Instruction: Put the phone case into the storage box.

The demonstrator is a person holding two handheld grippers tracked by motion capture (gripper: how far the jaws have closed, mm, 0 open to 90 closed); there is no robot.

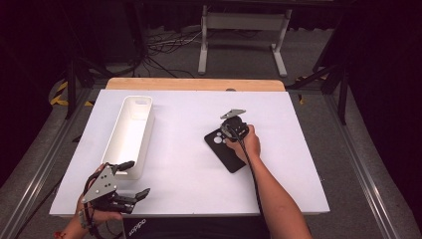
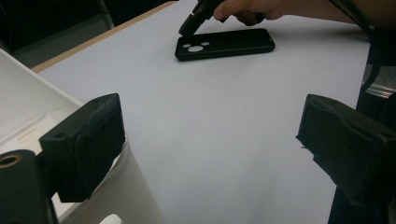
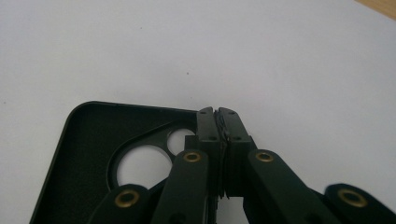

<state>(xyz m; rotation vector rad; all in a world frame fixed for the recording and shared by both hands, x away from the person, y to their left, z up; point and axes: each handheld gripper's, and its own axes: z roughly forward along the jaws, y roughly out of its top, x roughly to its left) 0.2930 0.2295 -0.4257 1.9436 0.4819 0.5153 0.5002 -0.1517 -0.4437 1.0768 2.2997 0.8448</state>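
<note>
- At the right gripper (image 3: 219, 114), jaws pressed together on the rim of a black phone case (image 1: 226, 149); the rim's edge sits pinched between the pads at the case's camera-cutout corner.
- Right gripper view: case lies open side up, inner face dark, one large round cutout and a smaller one beside it, both just left of the jaws.
- High view: right gripper (image 1: 232, 130) points down at the far end of the case; grey three-cornered plate on top, cable trailing back along the forearm.
- Right hand (image 1: 246, 144) wraps the gripper body, resting over the case's right side.
- Phone case lies flat on the white counter (image 1: 199, 184), right of centre, set at a slant, long axis running from far-left to near-right.
- Left gripper view: same case (image 2: 224, 44) seen well off across the counter, the right gripper's tip touching its cutout end.
- Left gripper (image 1: 132, 181), jaws wide apart, nothing between them; held at the near left corner of the counter by the left hand (image 1: 92, 214).
- One left jaw sits just over the near end of a long white bin (image 1: 130, 134); whether it touches, cannot tell.
- White bin stands along the counter's left side, open top, well apart from the case.
- Wooden strip (image 1: 194, 83) edges the far side of the counter.
</note>
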